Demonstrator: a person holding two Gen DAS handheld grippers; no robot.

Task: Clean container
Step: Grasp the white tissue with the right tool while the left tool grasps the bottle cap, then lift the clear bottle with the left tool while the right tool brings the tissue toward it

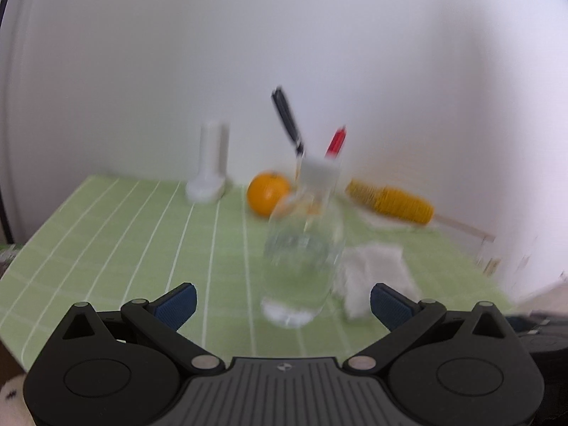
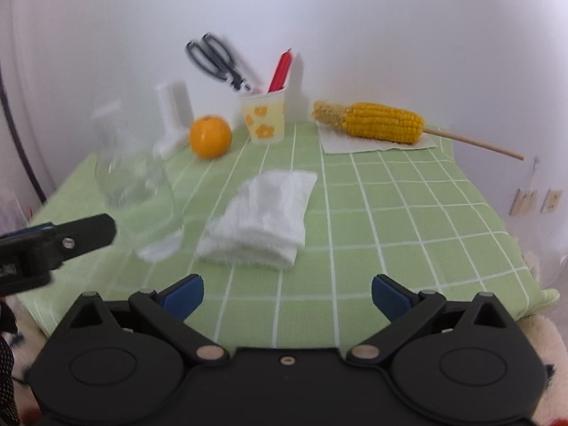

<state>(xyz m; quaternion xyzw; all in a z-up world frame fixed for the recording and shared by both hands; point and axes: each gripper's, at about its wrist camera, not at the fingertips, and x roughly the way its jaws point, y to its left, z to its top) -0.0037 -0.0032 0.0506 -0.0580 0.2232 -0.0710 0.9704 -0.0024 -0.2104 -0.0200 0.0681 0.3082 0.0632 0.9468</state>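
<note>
- Tablecloth (image 2: 408, 220): light green, white grid lines.
- Paper cup (image 2: 264, 117): pale yellow, orange flowers.
- Folded cloth (image 2: 262, 220): white.
- Corn cob (image 2: 383, 122): yellow.
- Orange (image 2: 210, 136): orange.
- Scissors (image 2: 216, 58): black handles.

White cloth (image 2: 264, 213) beside glass container (image 2: 133, 174)

It looked like a home, likely a dining corner: the surface wore a green checked tablecloth (image 2: 390, 213) pushed against a plain white wall (image 2: 355, 17). Along its far edge stood a flowered cup (image 2: 264, 117) holding scissors (image 2: 216, 58), an orange (image 2: 210, 136) and corn on a stick (image 2: 383, 122).
</note>
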